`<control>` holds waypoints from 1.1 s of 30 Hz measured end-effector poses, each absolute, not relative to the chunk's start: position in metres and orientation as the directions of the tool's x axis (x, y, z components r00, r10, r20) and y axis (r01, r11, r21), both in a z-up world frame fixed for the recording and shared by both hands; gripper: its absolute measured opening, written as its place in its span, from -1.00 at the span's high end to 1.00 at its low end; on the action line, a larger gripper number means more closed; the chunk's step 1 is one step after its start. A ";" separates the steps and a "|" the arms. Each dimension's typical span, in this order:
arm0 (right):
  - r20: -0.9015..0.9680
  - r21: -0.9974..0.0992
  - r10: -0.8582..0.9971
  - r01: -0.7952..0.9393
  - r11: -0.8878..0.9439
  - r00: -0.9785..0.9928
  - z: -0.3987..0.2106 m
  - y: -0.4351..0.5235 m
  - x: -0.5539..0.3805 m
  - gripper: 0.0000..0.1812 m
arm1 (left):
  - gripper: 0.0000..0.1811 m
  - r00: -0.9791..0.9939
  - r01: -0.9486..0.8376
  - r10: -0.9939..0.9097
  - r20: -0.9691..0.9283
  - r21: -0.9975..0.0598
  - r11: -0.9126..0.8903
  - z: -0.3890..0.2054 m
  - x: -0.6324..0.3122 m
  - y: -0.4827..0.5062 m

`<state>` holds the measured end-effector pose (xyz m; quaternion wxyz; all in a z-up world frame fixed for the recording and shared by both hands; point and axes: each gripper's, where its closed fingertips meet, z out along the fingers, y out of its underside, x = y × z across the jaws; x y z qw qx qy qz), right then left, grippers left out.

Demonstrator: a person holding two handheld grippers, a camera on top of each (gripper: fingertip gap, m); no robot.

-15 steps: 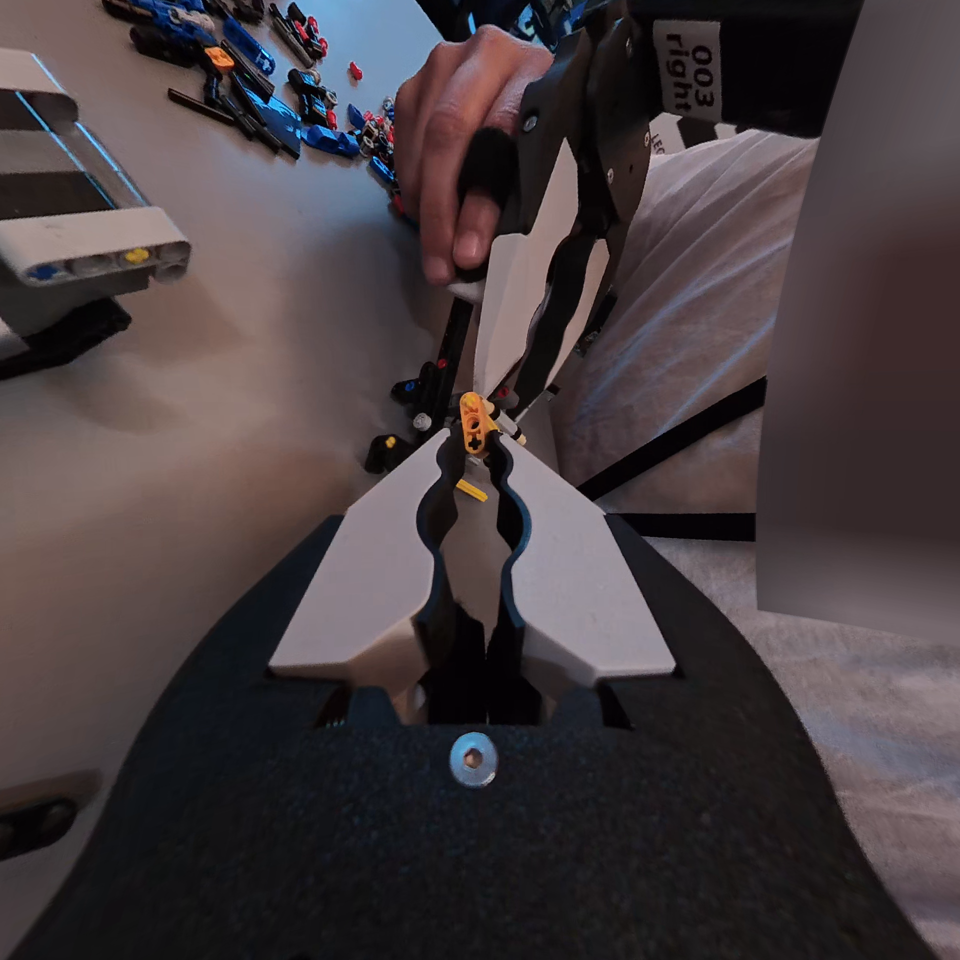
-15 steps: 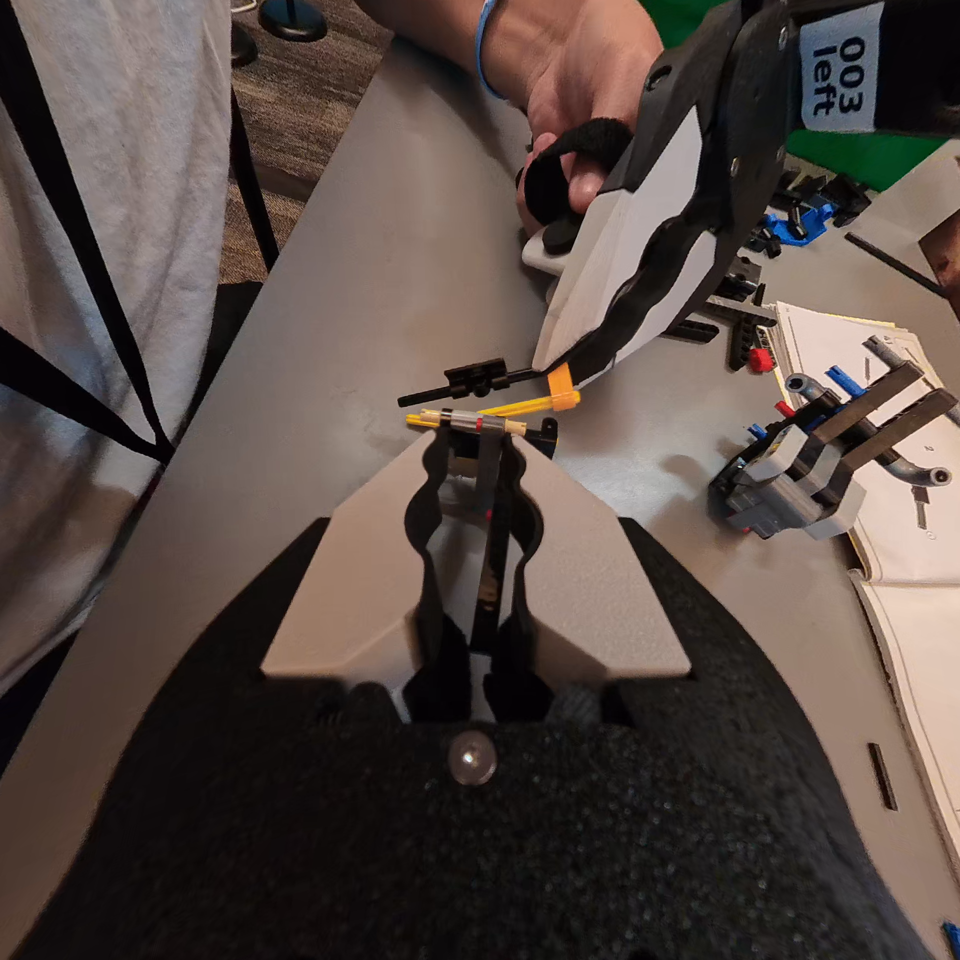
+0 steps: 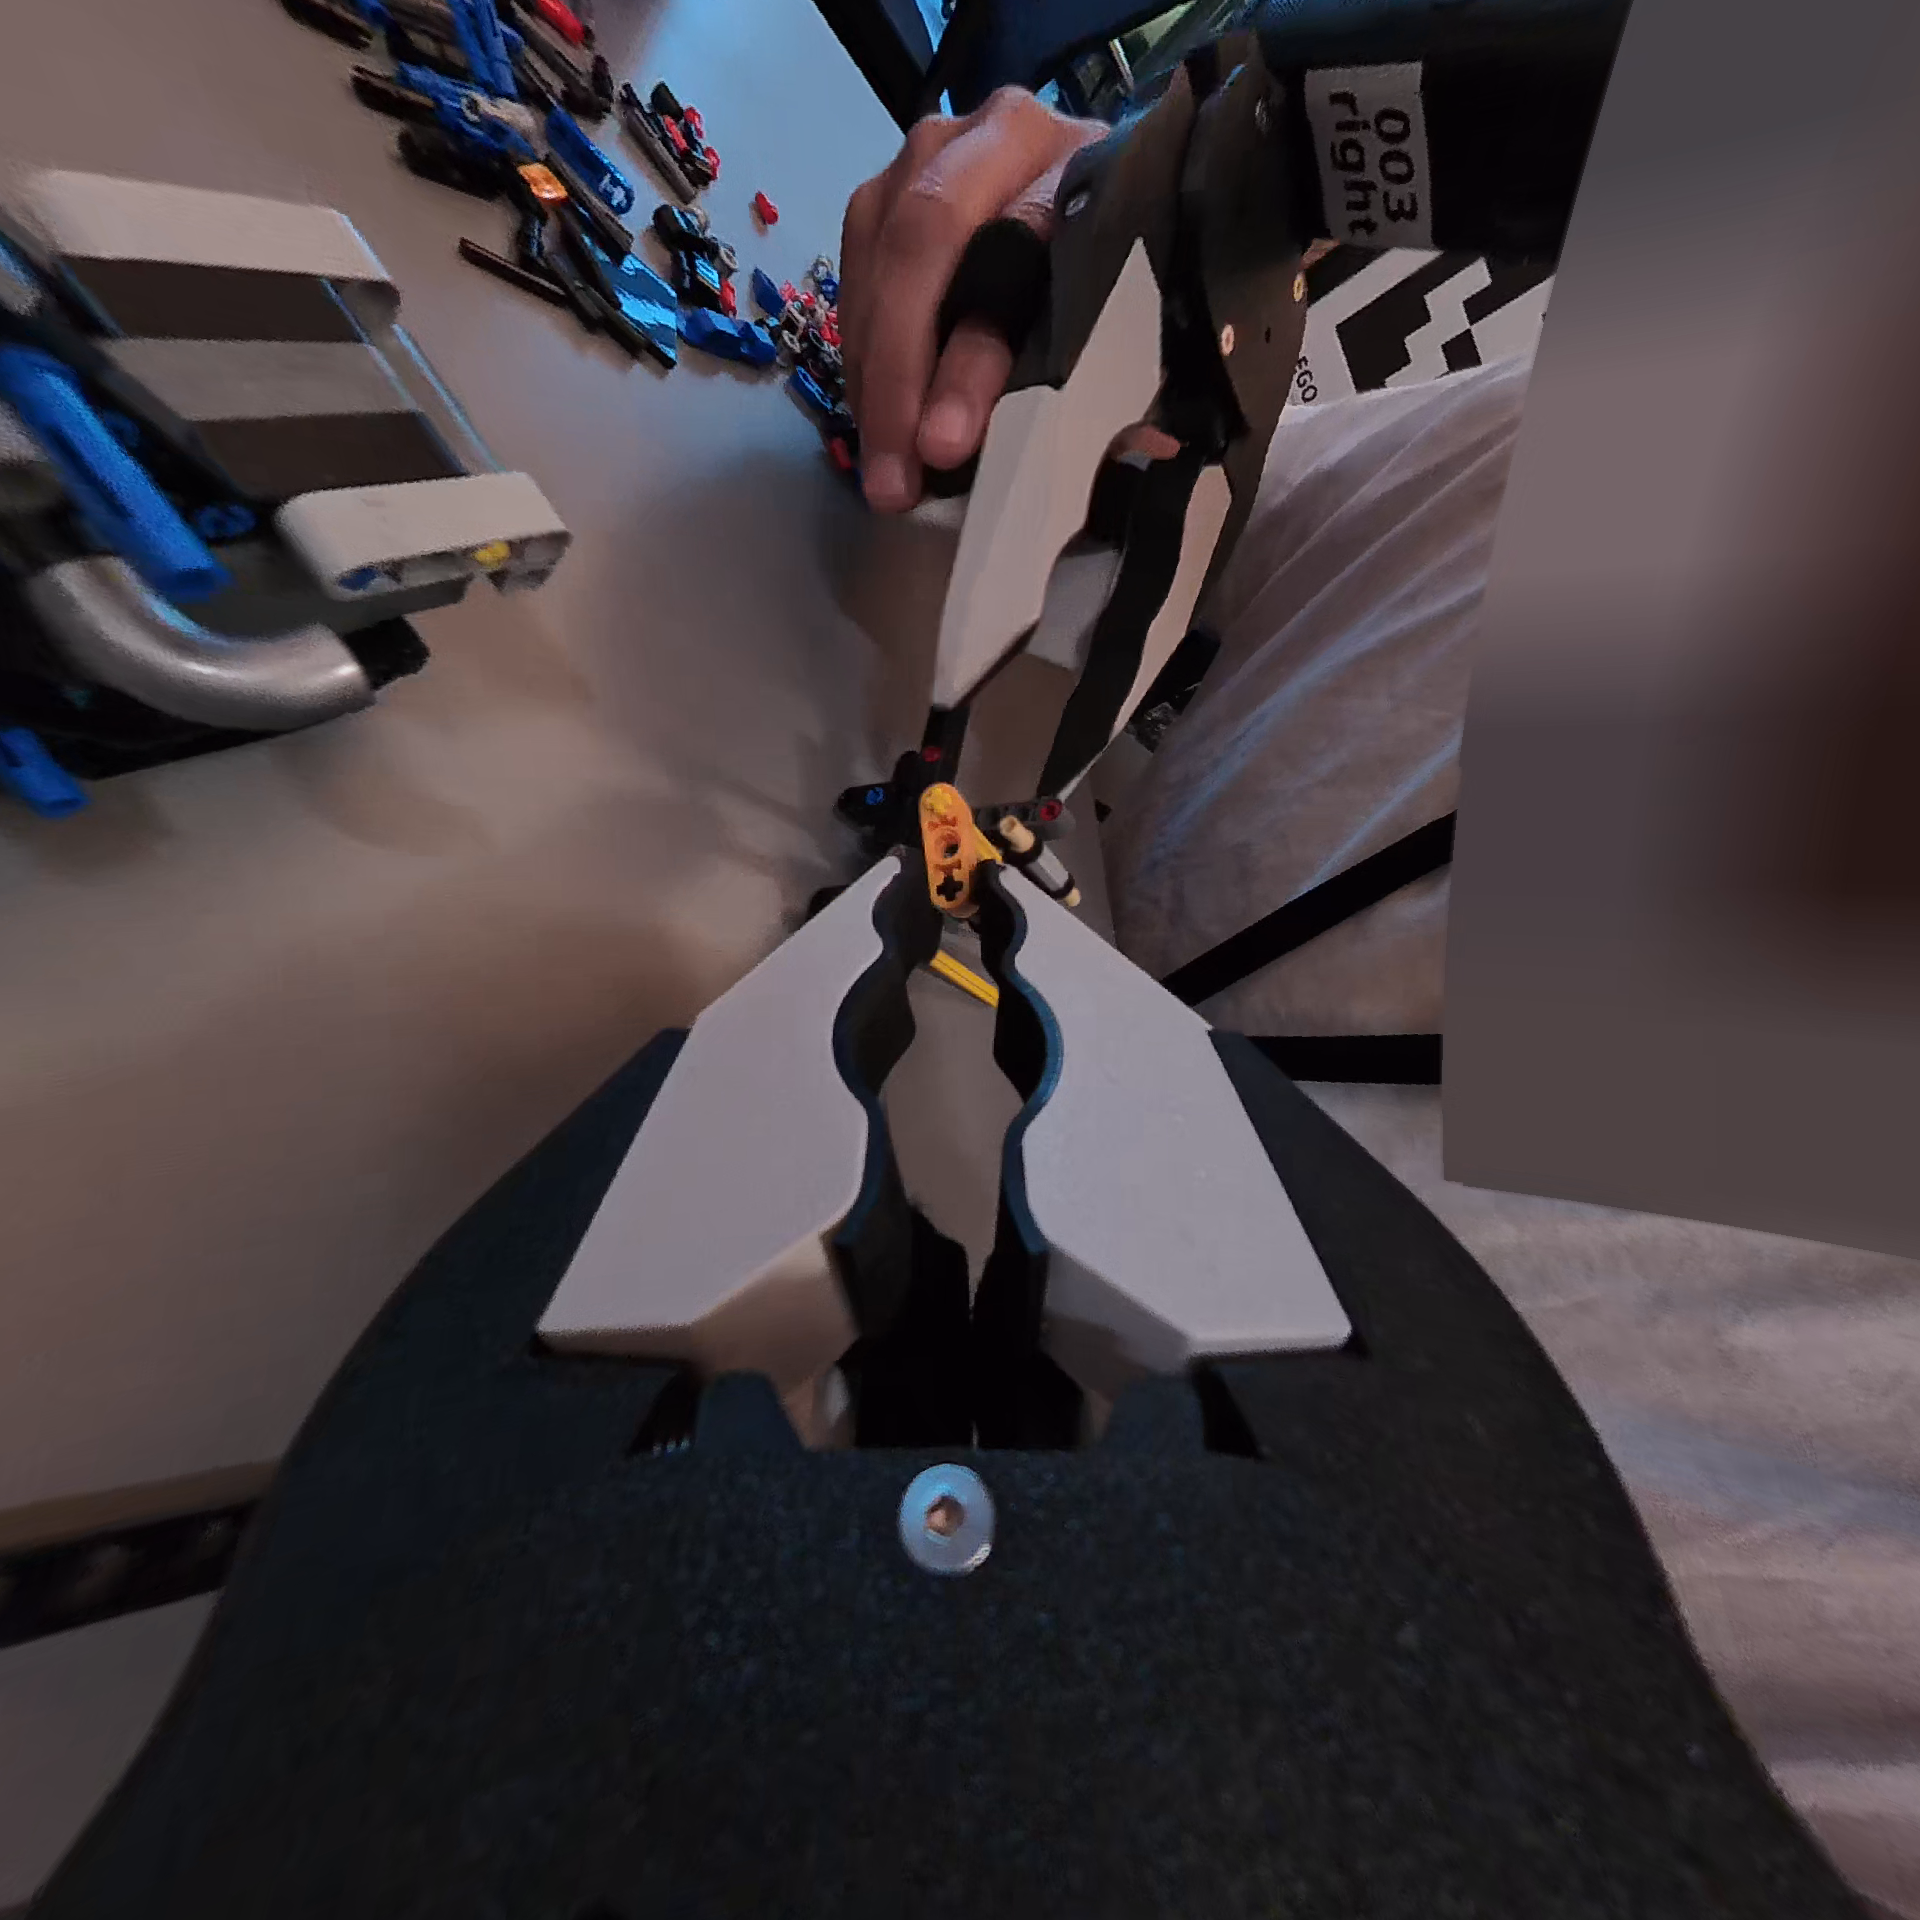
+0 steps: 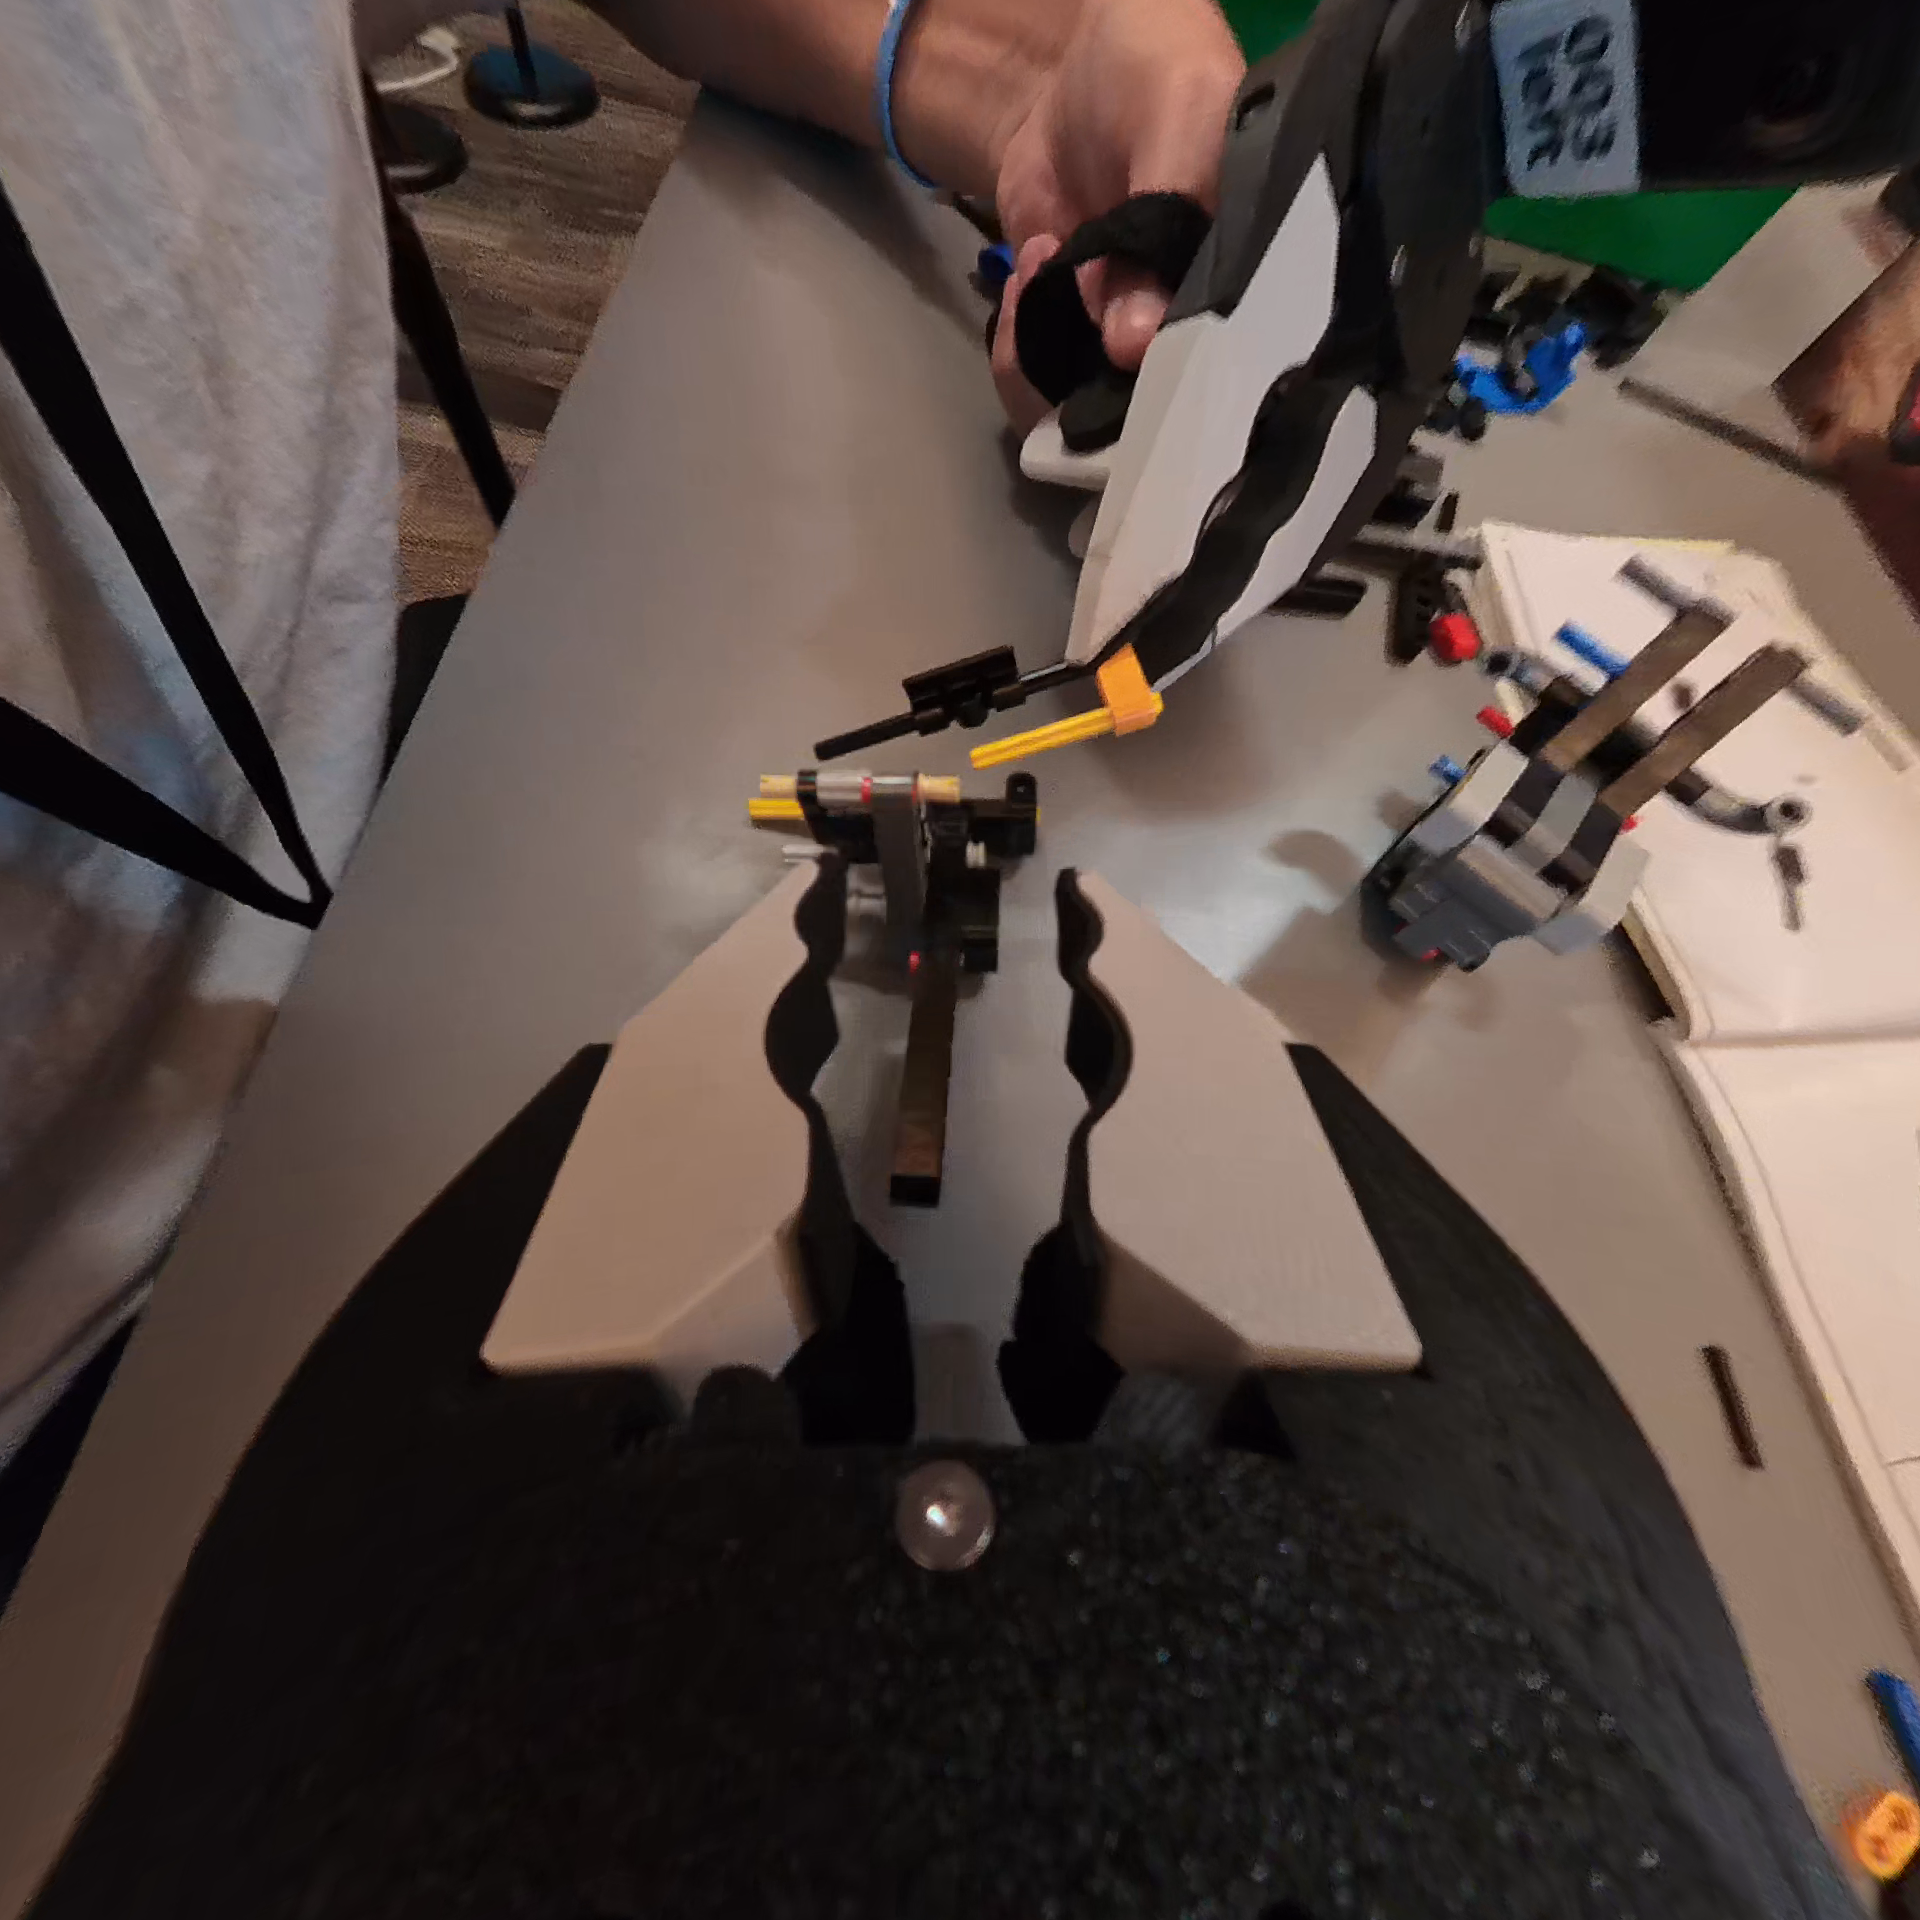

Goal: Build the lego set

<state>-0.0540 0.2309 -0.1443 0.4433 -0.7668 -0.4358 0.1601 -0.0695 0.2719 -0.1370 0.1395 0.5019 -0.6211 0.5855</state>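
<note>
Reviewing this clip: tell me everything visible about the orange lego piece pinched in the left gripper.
The orange piece is a short, glossy plastic connector with rounded ends, a round hole and a cross-shaped hole in its face. The left gripper pinches it at the fingertips, in the air above the grey table. A thin yellow axle runs from it, and a black axle with a black connector juts alongside. It touches only the fingers and these parts, clear of the small black assembly below.
</note>
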 end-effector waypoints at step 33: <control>0.236 -0.820 0.763 0.544 -0.175 0.601 -0.143 0.243 -0.059 0.42 | 0.92 -0.438 -0.883 -0.317 0.842 -0.469 -0.028 -0.139 -0.058 0.248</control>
